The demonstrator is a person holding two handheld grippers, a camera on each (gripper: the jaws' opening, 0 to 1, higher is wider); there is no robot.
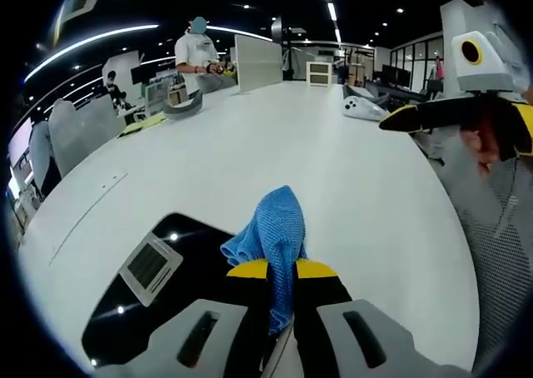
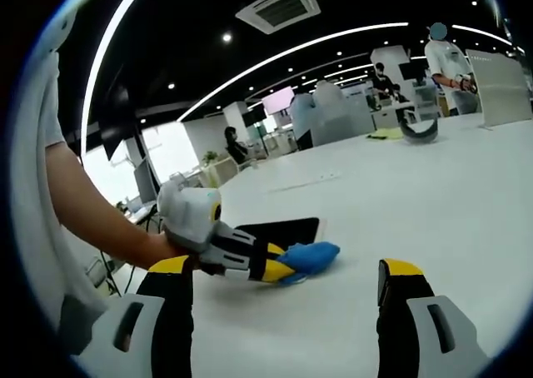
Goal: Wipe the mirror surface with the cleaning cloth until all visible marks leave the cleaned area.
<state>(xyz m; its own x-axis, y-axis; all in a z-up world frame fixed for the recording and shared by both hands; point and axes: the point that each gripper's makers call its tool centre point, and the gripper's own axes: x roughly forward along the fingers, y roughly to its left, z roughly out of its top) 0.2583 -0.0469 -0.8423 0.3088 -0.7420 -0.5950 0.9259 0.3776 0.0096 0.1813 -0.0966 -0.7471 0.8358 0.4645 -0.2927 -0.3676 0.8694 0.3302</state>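
Note:
A blue cleaning cloth (image 1: 279, 228) is pinched between the yellow-tipped jaws of my left gripper (image 1: 281, 268), which is shut on it. The mirror (image 1: 125, 311) lies flat on the white table (image 1: 333, 178), dark and reflecting ceiling lights; the cloth is at its right edge. In the right gripper view, the left gripper (image 2: 268, 270) holds the cloth (image 2: 315, 256) down by the near corner of the mirror (image 2: 279, 228). My right gripper (image 2: 286, 275) stands wide open with nothing between its jaws. It also hovers above the table in the left gripper view (image 1: 466, 120).
A person (image 1: 198, 52) sits at the table's far end beside a white panel (image 1: 258, 62). A grey headset-like object (image 1: 183, 103), a white controller (image 1: 362, 107) and a yellow-green sheet (image 1: 146, 121) lie far back. A bare forearm (image 2: 92, 211) carries the left gripper.

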